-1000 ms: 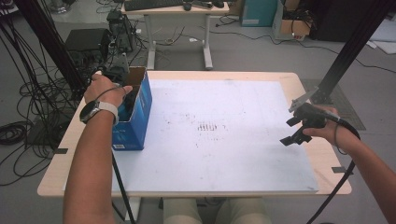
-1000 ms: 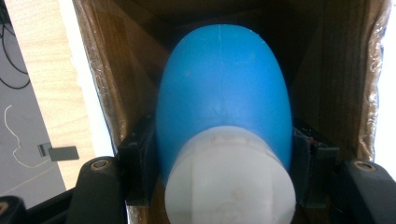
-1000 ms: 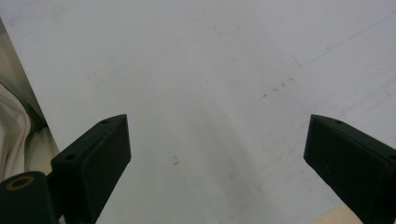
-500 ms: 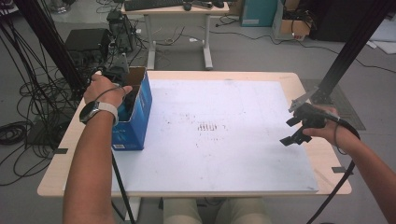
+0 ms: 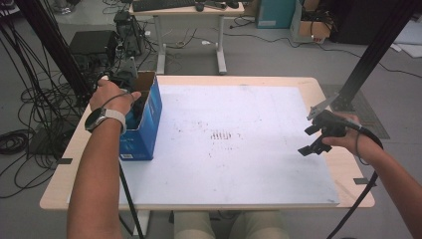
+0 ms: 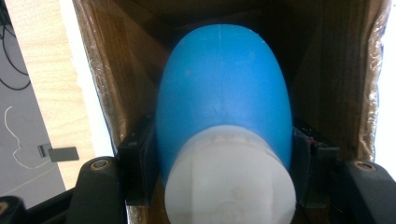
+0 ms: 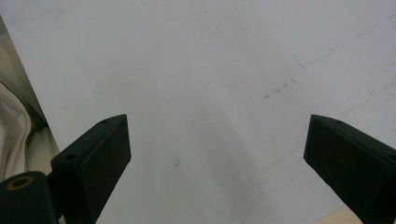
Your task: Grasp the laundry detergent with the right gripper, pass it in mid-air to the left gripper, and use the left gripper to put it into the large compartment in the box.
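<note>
Cardboard walls of the blue box (image 5: 144, 124) hem our left gripper (image 6: 219, 186), clamped on the blue bottle (image 6: 224, 88) inside. Our right gripper (image 5: 314, 140) hovers spread wide over the white board (image 5: 239, 159), empty, forearm angled inward.

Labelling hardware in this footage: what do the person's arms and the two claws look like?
Bare forearms; a watch with a pale strap on the left wrist. Both the left claw and the right claw are black with flat, blocky jaws; a black cable trails from the right one.

My left gripper (image 5: 130, 95) sits hemmed in by the cardboard box (image 5: 149, 119) walls; the white board (image 5: 239, 144) lies open beyond.
</note>
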A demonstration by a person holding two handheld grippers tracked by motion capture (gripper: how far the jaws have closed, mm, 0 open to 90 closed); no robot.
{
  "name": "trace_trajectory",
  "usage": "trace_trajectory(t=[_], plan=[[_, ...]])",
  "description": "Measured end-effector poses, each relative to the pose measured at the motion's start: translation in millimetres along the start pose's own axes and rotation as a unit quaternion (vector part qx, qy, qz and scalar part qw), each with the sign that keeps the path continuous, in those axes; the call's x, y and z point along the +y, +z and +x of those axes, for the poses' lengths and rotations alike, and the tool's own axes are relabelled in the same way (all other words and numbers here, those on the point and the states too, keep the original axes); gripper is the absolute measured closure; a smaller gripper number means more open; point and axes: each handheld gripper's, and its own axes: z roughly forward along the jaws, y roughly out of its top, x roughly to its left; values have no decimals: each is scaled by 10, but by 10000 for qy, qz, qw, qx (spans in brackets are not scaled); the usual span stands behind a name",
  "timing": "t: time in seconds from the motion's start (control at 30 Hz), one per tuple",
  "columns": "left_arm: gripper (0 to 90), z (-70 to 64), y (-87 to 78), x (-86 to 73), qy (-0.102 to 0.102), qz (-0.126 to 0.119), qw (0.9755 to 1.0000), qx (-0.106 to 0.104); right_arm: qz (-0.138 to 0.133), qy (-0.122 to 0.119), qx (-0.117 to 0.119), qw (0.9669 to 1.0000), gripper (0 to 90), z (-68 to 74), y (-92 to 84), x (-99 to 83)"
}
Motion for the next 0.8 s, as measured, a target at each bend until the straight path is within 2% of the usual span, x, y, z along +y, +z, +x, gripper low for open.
trace_trajectory(t=[0.8], plan=[[370,2,-5,0,31,23,10000,-9,-9,4,-9,10000,72,0,-2,-7]])
